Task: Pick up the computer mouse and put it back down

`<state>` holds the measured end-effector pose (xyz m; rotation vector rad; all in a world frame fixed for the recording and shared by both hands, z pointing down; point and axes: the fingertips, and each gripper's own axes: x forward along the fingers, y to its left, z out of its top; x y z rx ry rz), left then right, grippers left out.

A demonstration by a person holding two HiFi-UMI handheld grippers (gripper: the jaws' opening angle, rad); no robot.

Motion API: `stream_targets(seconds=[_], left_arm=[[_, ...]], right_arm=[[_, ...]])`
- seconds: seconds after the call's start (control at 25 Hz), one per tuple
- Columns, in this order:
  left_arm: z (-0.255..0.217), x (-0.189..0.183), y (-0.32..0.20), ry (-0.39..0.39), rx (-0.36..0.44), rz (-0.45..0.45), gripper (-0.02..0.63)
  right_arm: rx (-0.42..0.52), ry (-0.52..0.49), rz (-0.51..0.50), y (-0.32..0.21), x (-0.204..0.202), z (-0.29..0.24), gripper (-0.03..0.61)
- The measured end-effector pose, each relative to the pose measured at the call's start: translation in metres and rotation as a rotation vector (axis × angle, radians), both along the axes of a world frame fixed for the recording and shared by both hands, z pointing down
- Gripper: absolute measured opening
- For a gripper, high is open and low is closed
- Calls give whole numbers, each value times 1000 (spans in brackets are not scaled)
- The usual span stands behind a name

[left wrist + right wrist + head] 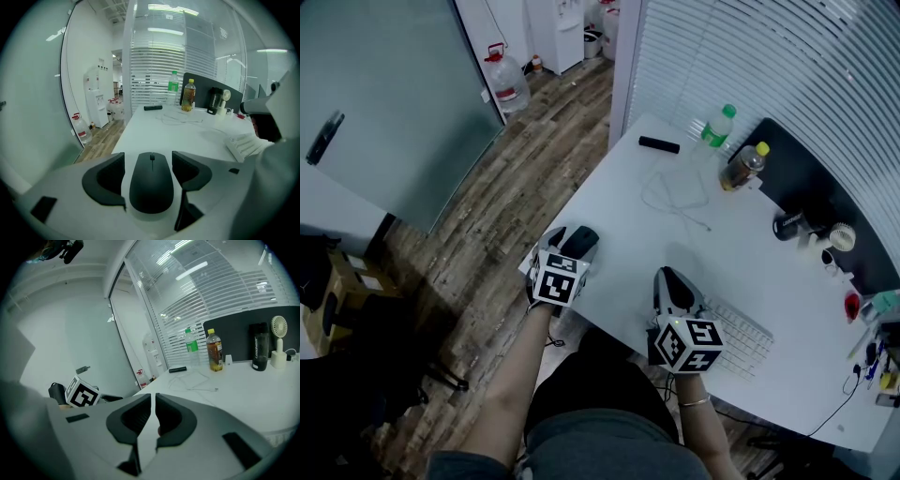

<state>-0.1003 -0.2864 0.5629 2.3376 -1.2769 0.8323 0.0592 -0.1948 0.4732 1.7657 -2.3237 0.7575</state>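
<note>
A black computer mouse (581, 243) (151, 187) lies near the left front corner of the white desk (656, 234). My left gripper (571, 247) (150, 161) is open and straddles the mouse, one dark pad on each side. A thin strip of desk shows at the left pad, while the right pad sits at the mouse's edge. My right gripper (668, 278) (153, 404) hovers over the desk's front edge, right of the mouse. It is shut with only a thin slit between its pads and holds nothing.
A white keyboard (739, 336) lies just right of the right gripper. Farther back are a white cable (675, 197), a black remote (659, 144), a green bottle (718, 126), a tea bottle (743, 166) and a black cup (789, 225). Wood floor lies to the left.
</note>
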Motion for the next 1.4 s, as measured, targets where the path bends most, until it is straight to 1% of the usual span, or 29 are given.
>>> stream_targets(seconds=[0.2, 0.4, 0.6, 0.96, 1.2, 1.4], left_arm=[[-25, -6, -2, 36, 59, -16, 305], [-49, -10, -1, 89, 106, -22, 300], [-69, -16, 2, 120, 151, -34, 239], [-87, -30, 12, 157, 186, -43, 137], [-98, -39, 19, 179, 209, -48, 81], [-104, -45, 26, 192, 223, -56, 49]], right_arm=[[18, -1, -3, 0, -7, -7, 17], [37, 4, -4, -1, -13, -14, 15], [57, 10, 0, -1, -16, -21, 14], [82, 21, 18, 1, -25, -30, 12], [92, 33, 20, 2, -31, -34, -4], [97, 39, 12, 1, -34, -35, -11]])
